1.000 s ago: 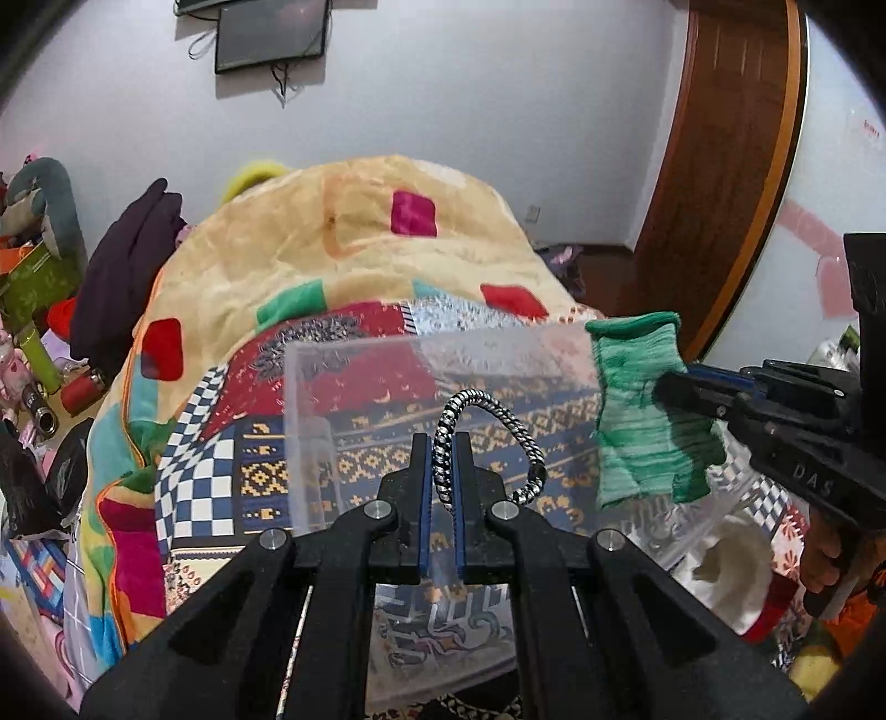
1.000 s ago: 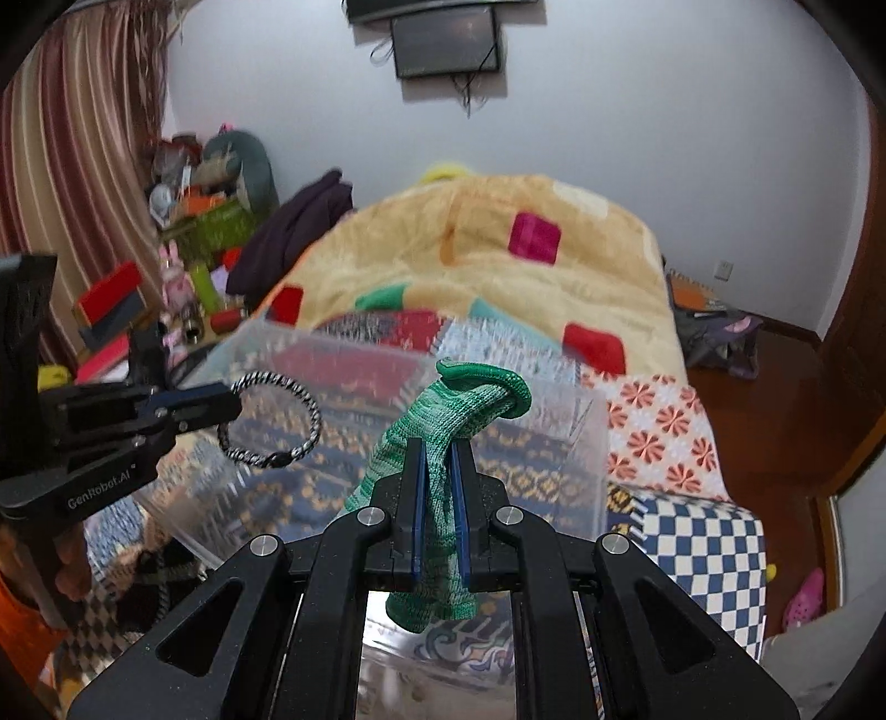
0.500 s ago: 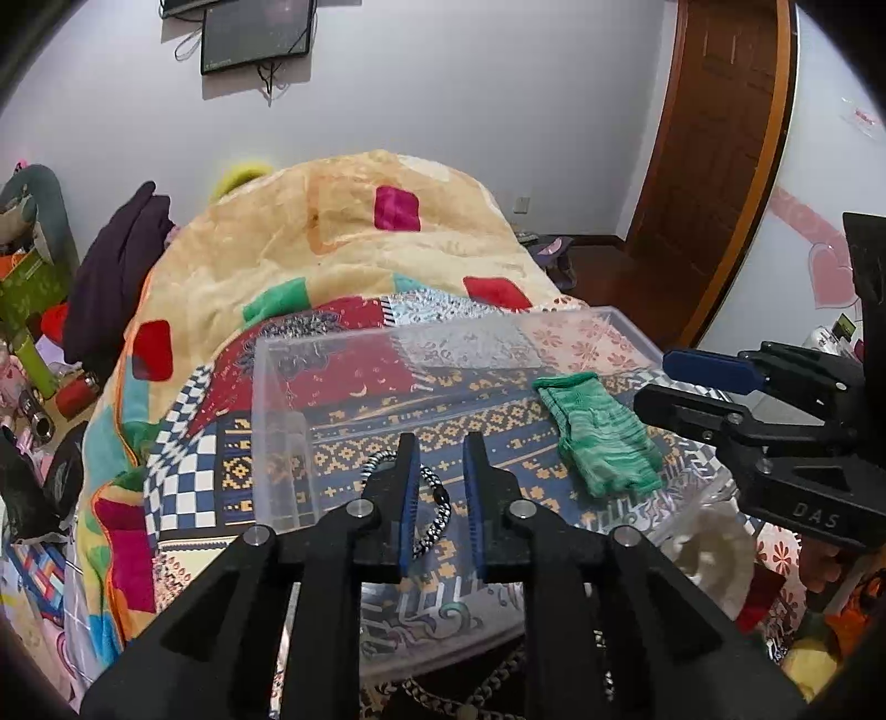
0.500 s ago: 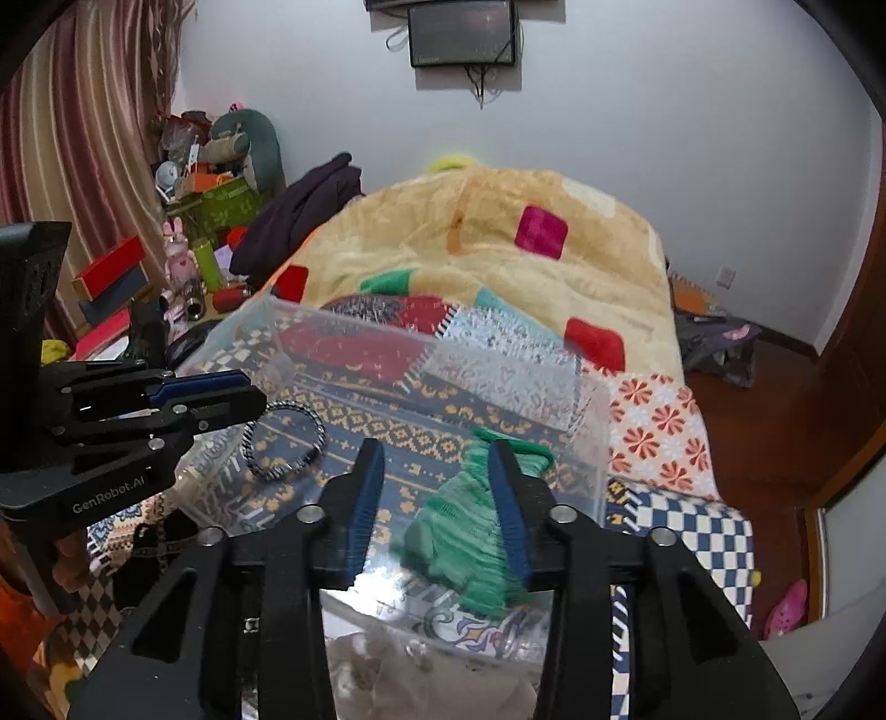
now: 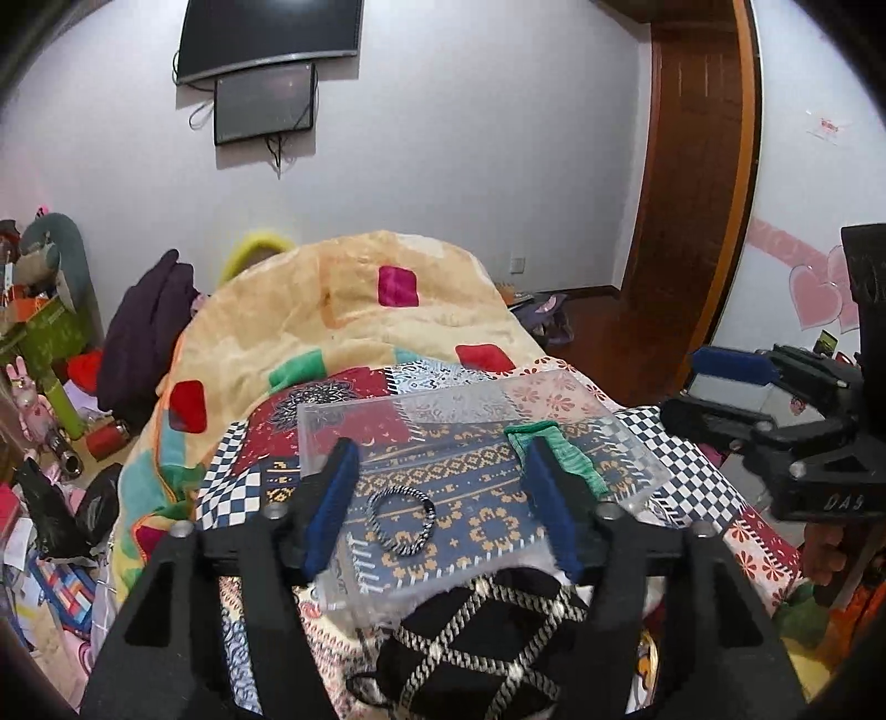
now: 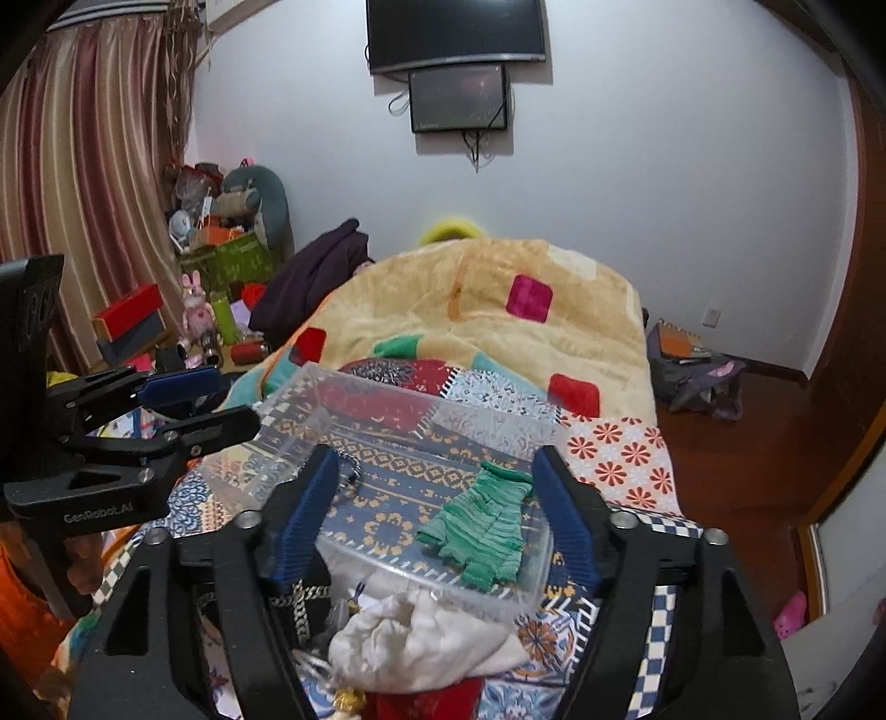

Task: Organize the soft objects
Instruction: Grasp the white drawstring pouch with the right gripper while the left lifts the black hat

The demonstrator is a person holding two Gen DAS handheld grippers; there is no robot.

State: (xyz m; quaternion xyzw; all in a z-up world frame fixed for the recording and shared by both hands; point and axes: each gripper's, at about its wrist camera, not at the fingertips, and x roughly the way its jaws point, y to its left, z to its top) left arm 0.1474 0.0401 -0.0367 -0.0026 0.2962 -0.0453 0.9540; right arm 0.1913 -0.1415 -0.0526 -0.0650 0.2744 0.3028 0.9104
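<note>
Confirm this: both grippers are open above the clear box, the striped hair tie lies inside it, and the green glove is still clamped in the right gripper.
One thing is wrong. The green glove is not clamped: the right wrist view shows the right gripper wide open, with the glove lying loose in the clear box. The left gripper is open too, and the striped hair tie lies inside.

A bed (image 6: pixel 498 310) covered by a yellow blanket with coloured squares and patchwork quilts stands against a plain white wall (image 6: pixel 664 166), where a dark television (image 6: pixel 454 33) hangs above a smaller screen (image 6: pixel 458 99). Striped reddish curtains (image 6: pixel 83 166) hang at the left above a cluttered heap of boxes and toys (image 6: pixel 221 260). A brown wooden door (image 5: pixel 698 183) and dark wooden floor (image 6: pixel 736 443) lie to the right.
</note>
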